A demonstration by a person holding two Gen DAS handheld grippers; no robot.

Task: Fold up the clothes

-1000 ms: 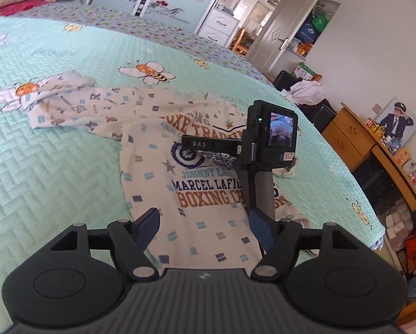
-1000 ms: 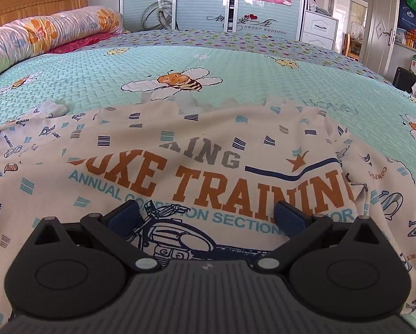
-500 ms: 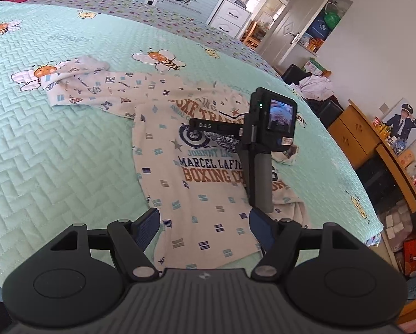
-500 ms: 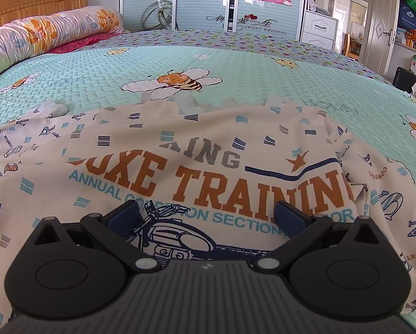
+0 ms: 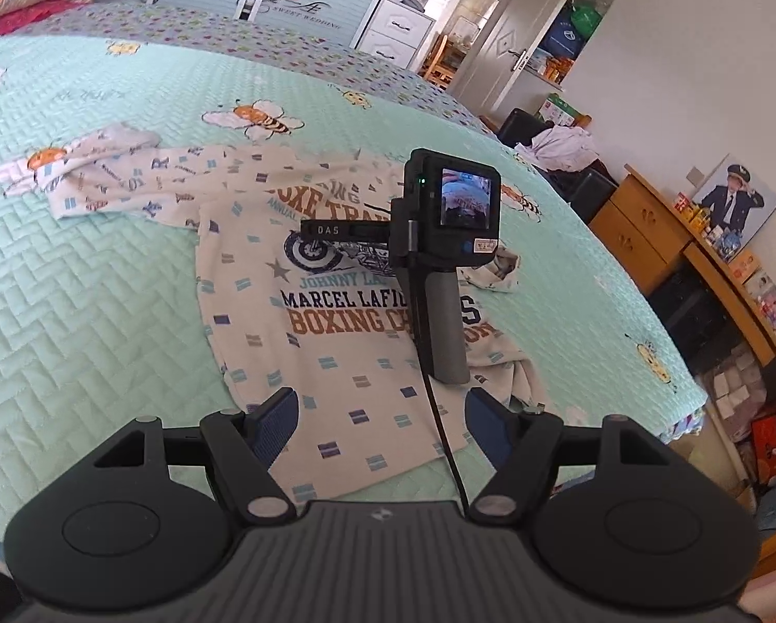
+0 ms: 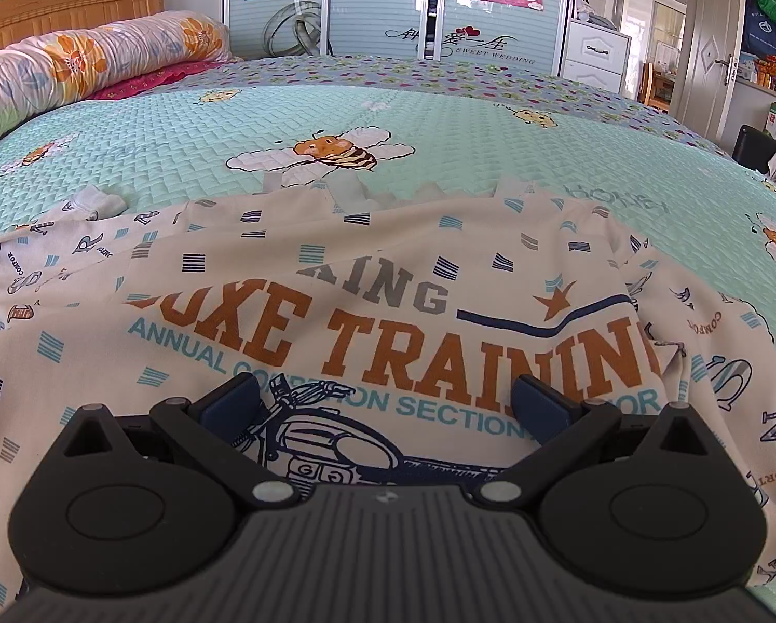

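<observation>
Bee-print bedspread, printed shirt spread flat, right gripper resting on it

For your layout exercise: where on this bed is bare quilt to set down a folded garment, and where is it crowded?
Bare quilt lies left of the shirt, and between its collar and the pillow. Crowded: the shirt's middle, where the right gripper sits.

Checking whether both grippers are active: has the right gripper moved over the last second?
No. The right gripper sits over the same motorcycle print on the shirt.
</observation>
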